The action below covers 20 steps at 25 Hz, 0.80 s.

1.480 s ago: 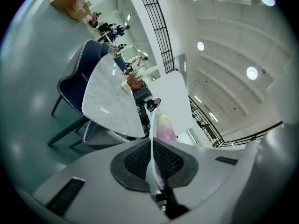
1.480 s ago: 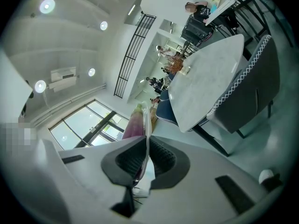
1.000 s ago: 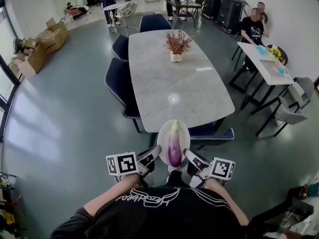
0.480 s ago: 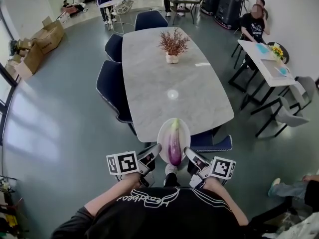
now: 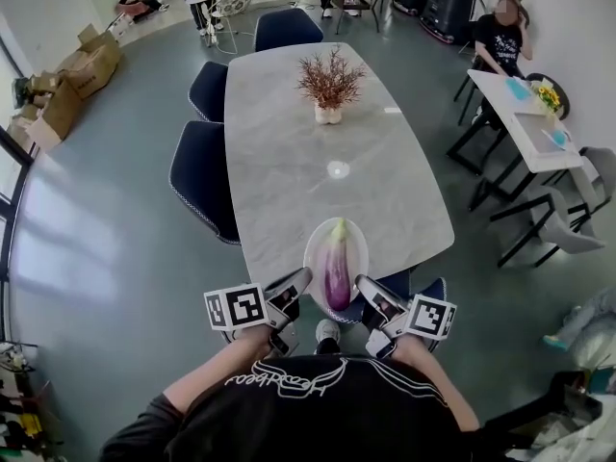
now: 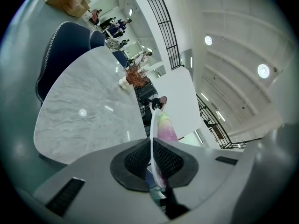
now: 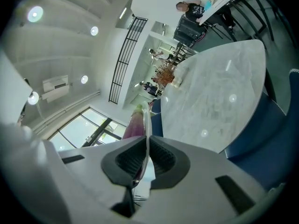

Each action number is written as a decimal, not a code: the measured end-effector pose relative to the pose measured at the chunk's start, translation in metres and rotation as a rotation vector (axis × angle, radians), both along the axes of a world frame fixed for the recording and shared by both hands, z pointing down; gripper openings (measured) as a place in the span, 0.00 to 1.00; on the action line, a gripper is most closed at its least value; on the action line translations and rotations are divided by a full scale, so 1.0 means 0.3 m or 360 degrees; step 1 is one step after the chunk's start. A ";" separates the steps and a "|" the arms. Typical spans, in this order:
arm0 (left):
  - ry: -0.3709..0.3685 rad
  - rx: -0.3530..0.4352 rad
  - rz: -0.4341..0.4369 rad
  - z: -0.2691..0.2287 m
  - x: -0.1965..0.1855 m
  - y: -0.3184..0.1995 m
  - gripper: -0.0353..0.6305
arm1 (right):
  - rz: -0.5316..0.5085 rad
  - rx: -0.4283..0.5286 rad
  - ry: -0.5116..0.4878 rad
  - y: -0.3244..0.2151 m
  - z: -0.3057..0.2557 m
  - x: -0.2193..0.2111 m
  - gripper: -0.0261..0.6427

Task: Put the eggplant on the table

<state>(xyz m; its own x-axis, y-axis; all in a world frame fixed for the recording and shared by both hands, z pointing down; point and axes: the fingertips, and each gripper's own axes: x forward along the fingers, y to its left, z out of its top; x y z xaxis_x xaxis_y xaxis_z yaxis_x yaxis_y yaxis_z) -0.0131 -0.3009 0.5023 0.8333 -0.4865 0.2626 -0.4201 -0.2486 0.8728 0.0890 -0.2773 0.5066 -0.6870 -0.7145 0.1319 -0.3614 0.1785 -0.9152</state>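
Between the two grippers, head view: plate (image 5: 313, 253) held level from both sides, eggplant (image 5: 336, 275) lying along it, green end pointing away from the tools
Ahead, head view: table (image 5: 289, 162), its near edge under the plate's far half
Left gripper view: left gripper (image 6: 152, 148) clamped on the plate rim, eggplant just beyond the jaws
Right gripper view: right gripper (image 7: 147, 146) clamped on the opposite rim, table ahead to its right
Done: pickup, carry to the table end
Left: probably reach further in, set the plate down, release; not landed yet by the look
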 end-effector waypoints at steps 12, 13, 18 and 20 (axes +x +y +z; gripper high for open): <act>-0.0069 0.0009 -0.0082 0.009 0.134 -0.263 0.09 | -0.0044 0.0012 -0.0013 -0.271 -0.004 0.131 0.07; -0.0070 0.0005 -0.0094 0.015 0.134 -0.281 0.09 | -0.0050 0.0018 -0.0021 -0.292 -0.004 0.129 0.07; -0.0100 0.0002 -0.0126 0.046 0.148 -0.343 0.09 | -0.0067 0.0000 -0.0026 -0.361 0.021 0.140 0.07; -0.0136 0.0007 -0.0128 0.066 0.157 -0.372 0.09 | -0.0080 0.0004 -0.0052 -0.388 0.033 0.141 0.07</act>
<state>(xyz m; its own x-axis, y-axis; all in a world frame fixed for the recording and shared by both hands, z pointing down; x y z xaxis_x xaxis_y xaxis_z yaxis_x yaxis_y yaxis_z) 0.0340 -0.4124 0.5220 0.7663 -0.5520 0.3288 -0.5116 -0.2147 0.8320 0.1313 -0.3938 0.5165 -0.7258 -0.6795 0.1073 -0.3219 0.1976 -0.9259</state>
